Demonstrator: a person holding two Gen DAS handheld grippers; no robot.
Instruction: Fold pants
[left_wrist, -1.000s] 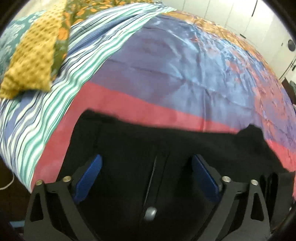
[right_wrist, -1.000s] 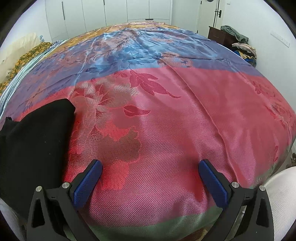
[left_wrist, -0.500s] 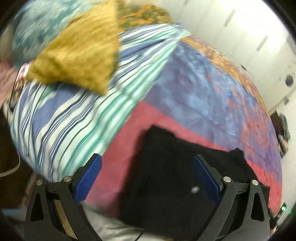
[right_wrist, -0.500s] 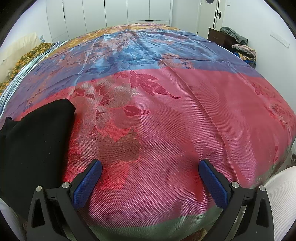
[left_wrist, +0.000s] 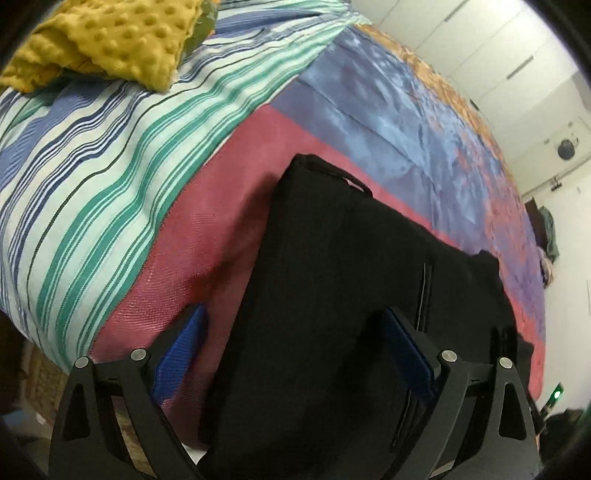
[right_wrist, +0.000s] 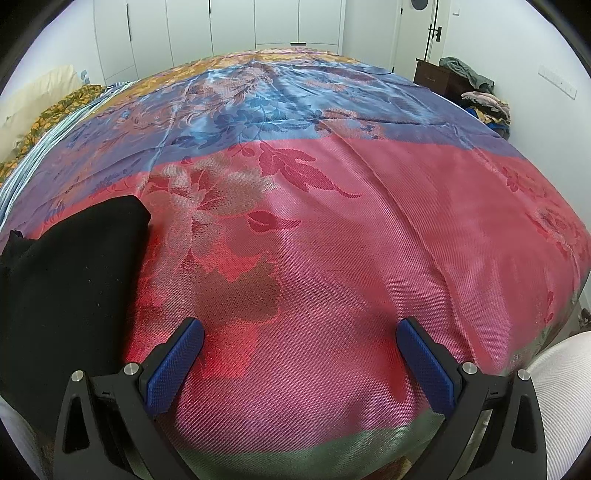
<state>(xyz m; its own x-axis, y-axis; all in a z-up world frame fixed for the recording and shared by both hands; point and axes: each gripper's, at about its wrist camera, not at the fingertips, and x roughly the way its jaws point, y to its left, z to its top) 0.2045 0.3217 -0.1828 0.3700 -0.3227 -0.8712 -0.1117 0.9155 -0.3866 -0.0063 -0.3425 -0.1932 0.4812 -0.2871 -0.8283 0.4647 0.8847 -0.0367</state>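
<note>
Pants, black and already in a compact fold, lie at the near edge of the bed, within easy reach. Left tool hovers spread over them; right tool, spread and empty, hangs over bare bedspread beside them.

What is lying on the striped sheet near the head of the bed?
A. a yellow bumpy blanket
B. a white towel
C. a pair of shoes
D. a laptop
A: a yellow bumpy blanket rests on the striped sheet, well beyond the black pants.
</note>
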